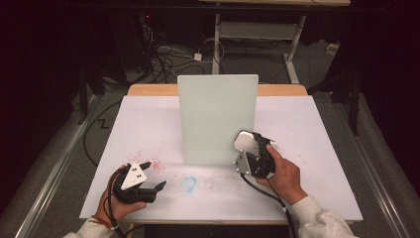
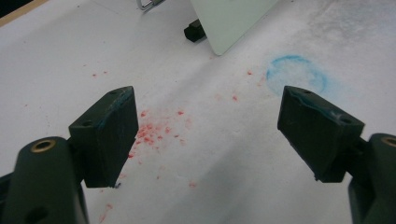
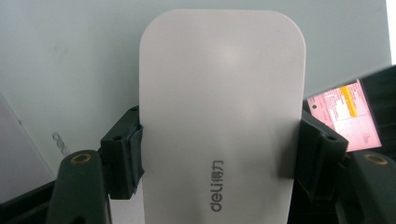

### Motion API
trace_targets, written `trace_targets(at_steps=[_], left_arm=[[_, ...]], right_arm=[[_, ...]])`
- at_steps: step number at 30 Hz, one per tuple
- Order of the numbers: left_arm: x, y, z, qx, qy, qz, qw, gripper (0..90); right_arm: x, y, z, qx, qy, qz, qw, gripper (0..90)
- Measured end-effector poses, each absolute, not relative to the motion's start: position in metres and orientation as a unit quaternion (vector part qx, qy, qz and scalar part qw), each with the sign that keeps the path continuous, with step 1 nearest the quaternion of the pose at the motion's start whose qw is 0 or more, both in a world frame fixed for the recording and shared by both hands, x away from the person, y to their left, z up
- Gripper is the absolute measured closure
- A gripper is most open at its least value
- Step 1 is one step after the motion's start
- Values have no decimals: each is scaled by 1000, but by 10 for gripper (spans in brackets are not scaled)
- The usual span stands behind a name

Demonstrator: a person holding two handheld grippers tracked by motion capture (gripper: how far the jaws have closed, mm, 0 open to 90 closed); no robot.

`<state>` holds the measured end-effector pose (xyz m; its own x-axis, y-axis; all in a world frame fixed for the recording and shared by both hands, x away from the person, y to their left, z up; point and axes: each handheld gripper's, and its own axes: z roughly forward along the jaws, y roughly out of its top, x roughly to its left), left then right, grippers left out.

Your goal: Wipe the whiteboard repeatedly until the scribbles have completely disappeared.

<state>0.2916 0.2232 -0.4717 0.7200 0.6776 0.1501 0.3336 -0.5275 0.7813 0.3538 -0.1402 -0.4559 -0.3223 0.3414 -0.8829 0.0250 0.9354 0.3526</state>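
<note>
Surface: white matte sheet (image 1: 317, 148) covers a table with a light wooden edge (image 1: 148, 89) at 12 o'clock; around it the room is dark, with cables on the grey floor.
Marks: red powdery specks (image 2: 154, 130) are scattered on the sheet, and a faint blue chalky ring (image 2: 296, 74) lies at about 6 o'clock from the board.
Board: pale green, smooth rectangular board with rounded corners (image 1: 218, 116) stands upright in the middle of the sheet; a small black foot (image 2: 194, 31) holds its lower edge.
Eraser: white smooth plastic block with rounded corners (image 3: 222, 112), long and flat, printed "deli" in grey near its lower end. In the high view it is seen (image 1: 244, 141) at the lower right part of the board, about 5 o'clock from the board's centre, lifted above the sheet; whether it touches the board I cannot tell.
Right gripper: right gripper (image 3: 219, 154) is closed around the block, one black jaw pressed on each long side. A pink and yellow label shows at 3 o'clock in its view.
Left gripper: left gripper (image 2: 205, 130) is spread wide, with nothing between the jaws; it hovers low over the sheet at about 7 o'clock from the board, well apart from the block. Jaw pads are dark, blocky, with blue smears.
</note>
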Motion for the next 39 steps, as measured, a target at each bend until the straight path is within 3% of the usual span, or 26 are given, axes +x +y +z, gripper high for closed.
trace_targets(at_steps=[8, 12, 23, 39], left_arm=[[292, 223, -472, 846, 299, 225, 380, 197], [291, 223, -472, 845, 299, 225, 383, 197], [291, 223, -472, 844, 301, 225, 383, 197], [292, 222, -473, 847, 296, 228, 379, 198]], right_arm=[[345, -128, -475, 90, 831, 132, 534, 308], [340, -124, -490, 60, 831, 102, 544, 306], [354, -151, -457, 160, 807, 187, 536, 308], [361, -167, -445, 221, 796, 232, 514, 309]])
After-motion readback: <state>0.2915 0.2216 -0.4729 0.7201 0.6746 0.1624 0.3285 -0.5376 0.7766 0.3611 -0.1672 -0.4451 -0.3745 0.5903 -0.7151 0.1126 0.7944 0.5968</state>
